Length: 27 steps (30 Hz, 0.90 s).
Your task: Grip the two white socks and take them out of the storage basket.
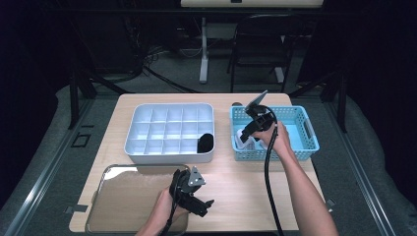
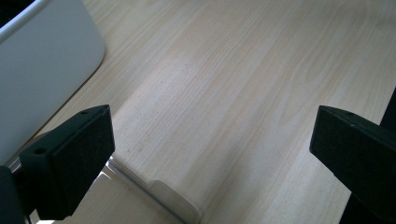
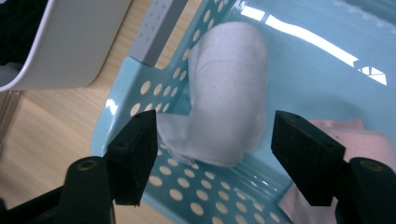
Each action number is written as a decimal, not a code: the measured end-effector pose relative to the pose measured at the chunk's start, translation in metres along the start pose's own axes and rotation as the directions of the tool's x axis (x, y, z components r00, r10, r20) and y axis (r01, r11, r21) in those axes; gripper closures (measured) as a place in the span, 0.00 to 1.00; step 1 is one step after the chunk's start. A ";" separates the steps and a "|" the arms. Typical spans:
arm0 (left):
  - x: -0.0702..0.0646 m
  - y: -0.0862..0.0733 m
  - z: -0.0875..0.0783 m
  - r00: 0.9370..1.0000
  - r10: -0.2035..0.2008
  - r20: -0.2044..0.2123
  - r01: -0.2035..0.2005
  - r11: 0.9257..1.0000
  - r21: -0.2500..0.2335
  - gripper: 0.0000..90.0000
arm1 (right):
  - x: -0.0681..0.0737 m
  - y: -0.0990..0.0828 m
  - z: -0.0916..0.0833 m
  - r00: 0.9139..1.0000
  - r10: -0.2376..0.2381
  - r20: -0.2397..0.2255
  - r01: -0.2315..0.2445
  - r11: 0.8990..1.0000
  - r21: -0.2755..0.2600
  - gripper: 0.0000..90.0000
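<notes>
Reaching into a blue basket (image 3: pixel 140 93) at the table's right, the right gripper (image 3: pixel 215 140) has its jaws partly open on either side of a white sock (image 3: pixel 229 107); the pads stand just off the cloth, not pressing it. That sock lies rolled against the basket's perforated near wall, with a pink cloth (image 3: pixel 359 140) beside it on the basket floor. From above, the right gripper (image 1: pixel 248 135) dips into the basket's left end, its black cable trailing back along the forearm.

Nearer the person, the left gripper (image 1: pixel 196 199) rests at the edge of a clear tray (image 1: pixel 123 196), its jaws spread wide and holding nothing; between them shows bare wood and the tray's rim (image 2: pixel 154 186).

At the middle of the pale wooden table (image 1: pixel 236 182) sits a white bin (image 1: pixel 169 132) divided into many compartments, one at its near right corner holding a black item (image 1: pixel 205 142). The bin and basket stand just apart, side by side.

Beyond the table lies a grey carpeted floor, dark curtains at both sides, a black chair (image 1: pixel 260 44) and the leg of a white desk (image 1: pixel 203 49) with cables trailing nearby.
</notes>
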<state>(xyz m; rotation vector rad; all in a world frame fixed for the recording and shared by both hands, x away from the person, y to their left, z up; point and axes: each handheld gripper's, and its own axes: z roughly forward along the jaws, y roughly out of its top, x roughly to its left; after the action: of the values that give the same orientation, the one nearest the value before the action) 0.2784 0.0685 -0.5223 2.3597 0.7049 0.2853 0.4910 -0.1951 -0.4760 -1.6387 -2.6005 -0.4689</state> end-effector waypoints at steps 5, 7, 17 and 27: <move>0.001 -0.001 0.000 1.000 -0.002 -0.003 0.002 1.000 0.004 0.00 | 0.002 0.009 0.014 0.999 -0.006 0.032 0.005 0.999 0.047 0.41; 0.001 -0.001 0.000 1.000 -0.002 0.002 0.002 1.000 0.003 0.00 | 0.003 0.011 0.018 1.000 -0.005 0.030 0.003 0.998 0.059 0.42; 0.002 -0.002 0.001 1.000 0.001 0.006 -0.001 1.000 0.008 0.00 | 0.002 0.018 0.027 0.999 0.006 0.053 -0.012 0.995 0.100 0.53; 0.003 -0.003 0.002 1.000 0.001 0.006 -0.001 1.000 0.013 0.00 | 0.001 0.018 0.030 0.998 0.006 0.065 -0.015 0.991 0.137 0.65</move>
<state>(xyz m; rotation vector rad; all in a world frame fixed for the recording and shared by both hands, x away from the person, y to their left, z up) 0.2805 0.0711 -0.5251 2.3724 0.7044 0.2745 0.5105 -0.1788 -0.4998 -1.6492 -2.6016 -0.2345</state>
